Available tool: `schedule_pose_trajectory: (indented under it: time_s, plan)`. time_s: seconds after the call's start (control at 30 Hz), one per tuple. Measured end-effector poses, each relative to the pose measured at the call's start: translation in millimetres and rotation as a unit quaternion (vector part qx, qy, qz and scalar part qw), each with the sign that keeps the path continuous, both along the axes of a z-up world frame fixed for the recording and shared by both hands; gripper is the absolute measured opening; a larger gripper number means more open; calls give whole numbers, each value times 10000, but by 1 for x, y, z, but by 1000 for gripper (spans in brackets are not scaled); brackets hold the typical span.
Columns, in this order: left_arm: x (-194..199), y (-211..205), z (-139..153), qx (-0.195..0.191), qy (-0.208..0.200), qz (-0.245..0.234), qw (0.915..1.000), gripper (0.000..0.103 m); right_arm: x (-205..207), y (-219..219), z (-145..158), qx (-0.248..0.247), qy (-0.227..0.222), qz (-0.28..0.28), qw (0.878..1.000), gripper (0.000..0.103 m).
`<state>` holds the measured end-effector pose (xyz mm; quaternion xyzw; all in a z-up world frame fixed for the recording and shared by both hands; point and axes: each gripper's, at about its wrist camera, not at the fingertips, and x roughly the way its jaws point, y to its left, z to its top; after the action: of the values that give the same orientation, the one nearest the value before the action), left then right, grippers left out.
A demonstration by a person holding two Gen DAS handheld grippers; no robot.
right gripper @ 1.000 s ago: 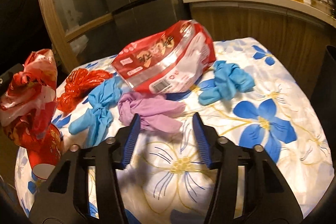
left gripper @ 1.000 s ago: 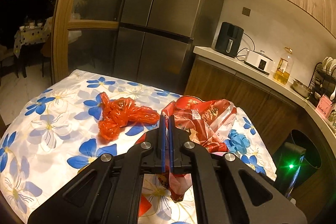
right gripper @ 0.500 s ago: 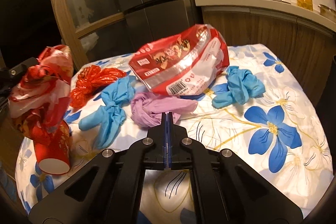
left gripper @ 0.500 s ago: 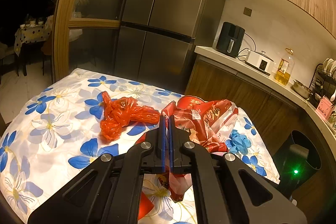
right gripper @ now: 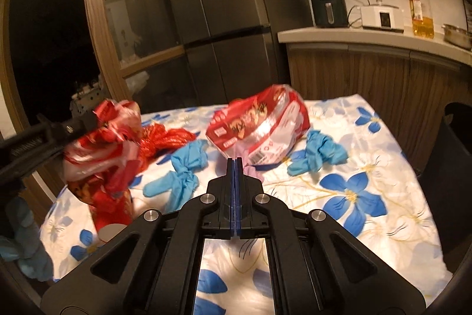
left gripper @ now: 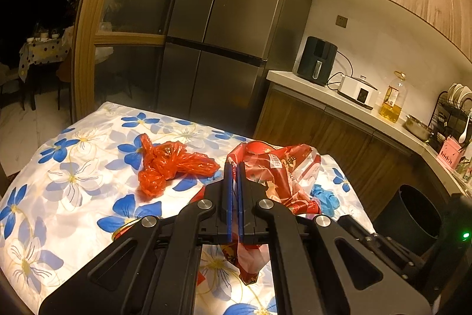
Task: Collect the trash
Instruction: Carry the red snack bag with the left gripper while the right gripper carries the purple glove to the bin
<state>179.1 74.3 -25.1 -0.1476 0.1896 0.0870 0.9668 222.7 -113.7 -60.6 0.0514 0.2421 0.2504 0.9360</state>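
Observation:
My left gripper (left gripper: 234,167) is shut on a red and white plastic bag (left gripper: 280,170) and holds it above the table; the bag also shows in the right wrist view (right gripper: 103,143). My right gripper (right gripper: 235,163) is shut and empty, raised above the table. Behind its tips lie a purple glove (right gripper: 252,171) and a red snack packet (right gripper: 259,123). Two blue gloves (right gripper: 183,173) (right gripper: 320,152), a crumpled orange-red bag (left gripper: 169,164) and a red paper cup (right gripper: 113,214) lie on the flowered tablecloth (right gripper: 368,197).
A black bin (left gripper: 416,214) stands on the floor to the right of the table. A steel fridge (left gripper: 224,34) stands behind it. The counter (left gripper: 348,105) holds an air fryer, a cooker, an oil bottle and a dish rack.
My right gripper closed from open to shut with nothing in it and rose away from the purple glove. My left gripper lifted slightly with the bag.

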Motion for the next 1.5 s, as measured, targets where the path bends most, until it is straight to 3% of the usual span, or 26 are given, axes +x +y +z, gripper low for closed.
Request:
schedule_pose_trajectory:
  time_s: [0.43, 0.8, 1.1, 1.5]
  plan:
    - [-11, -36, 15, 119, -171, -390, 9990, 2, -33, -49, 37, 228, -398, -255, 9986, 0]
    - [7, -96, 26, 203, -261, -1017, 9943, 2, -39, -106, 57, 317, -613, -742, 9949, 0]
    - [36, -160, 35, 272, -301, -1720, 9843, 2, -32, -162, 75, 373, -791, -1273, 9880, 0]
    - [81, -254, 49, 296, -394, -2592, 9646, 2, -17, -249, 94, 304, -1011, -2192, 9700, 0]
